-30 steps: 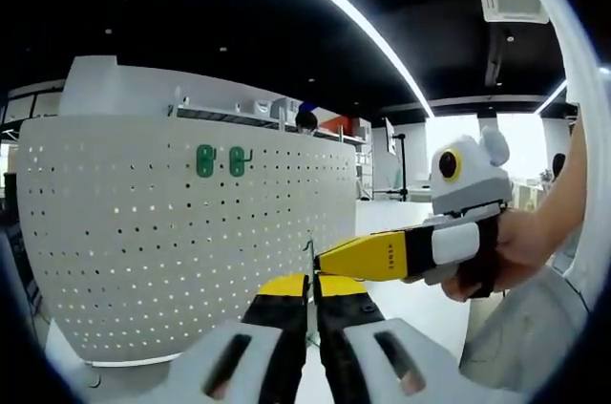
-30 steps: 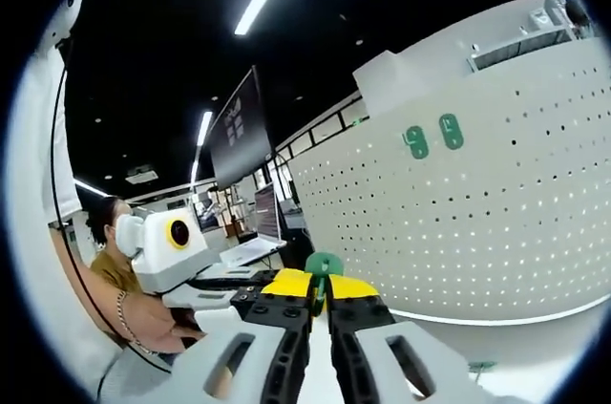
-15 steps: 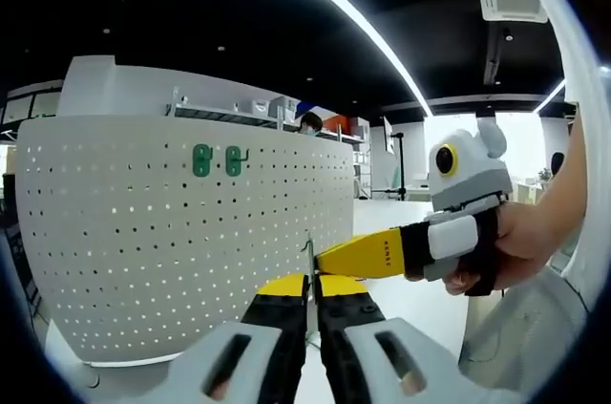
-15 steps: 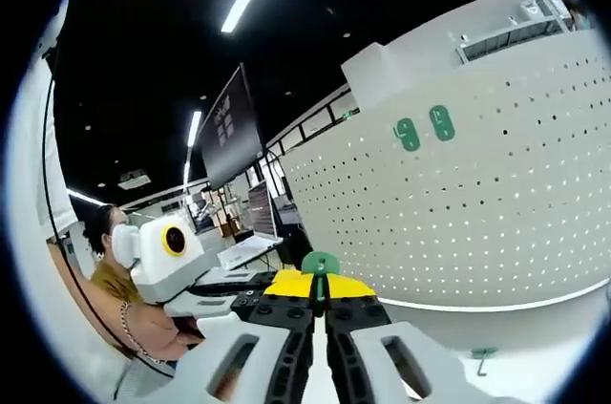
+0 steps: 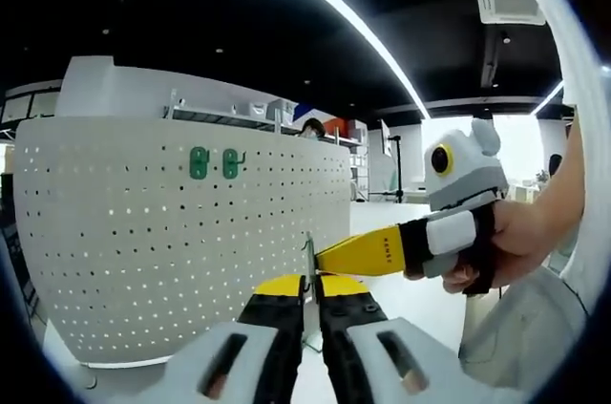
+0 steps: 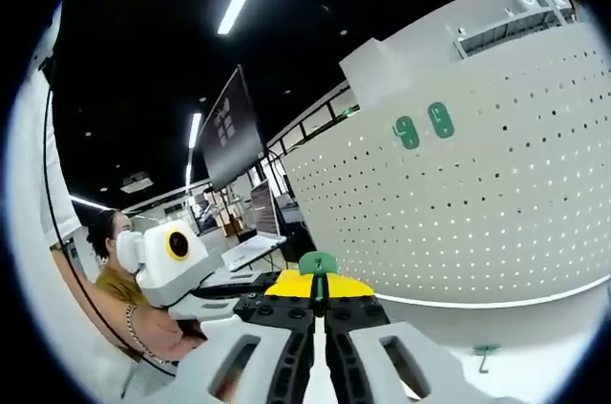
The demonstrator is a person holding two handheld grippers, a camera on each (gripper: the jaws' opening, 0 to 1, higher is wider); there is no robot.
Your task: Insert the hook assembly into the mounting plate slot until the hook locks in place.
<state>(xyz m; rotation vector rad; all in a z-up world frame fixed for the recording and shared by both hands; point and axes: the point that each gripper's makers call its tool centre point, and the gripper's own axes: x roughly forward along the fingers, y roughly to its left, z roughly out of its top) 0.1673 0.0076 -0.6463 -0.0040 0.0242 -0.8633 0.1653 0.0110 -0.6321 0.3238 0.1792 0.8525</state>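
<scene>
My left gripper (image 5: 308, 282) is shut on a thin metal hook (image 5: 307, 253) that stands up from its yellow tips. My right gripper (image 5: 326, 259) reaches in from the right, held by a hand (image 5: 506, 244), its yellow jaw tip touching the hook. In the right gripper view my right gripper (image 6: 318, 281) is shut on a small green mounting plate (image 6: 318, 263), and the left gripper (image 6: 256, 281) comes in from the left beside it. Behind both stands a white pegboard (image 5: 143, 261) with two green plates (image 5: 214, 163) fixed near its top, one of them carrying a hook.
The pegboard (image 6: 496, 223) curves across the right. A spare hook (image 6: 485, 354) lies on the white table below it. A person (image 6: 110, 275) and a dark monitor (image 6: 234, 132) are at the left. A sleeve (image 5: 535, 328) is at the lower right.
Both views have shifted a little. The two grippers stay tip to tip, each still holding its part. Nothing was let go or taken.
</scene>
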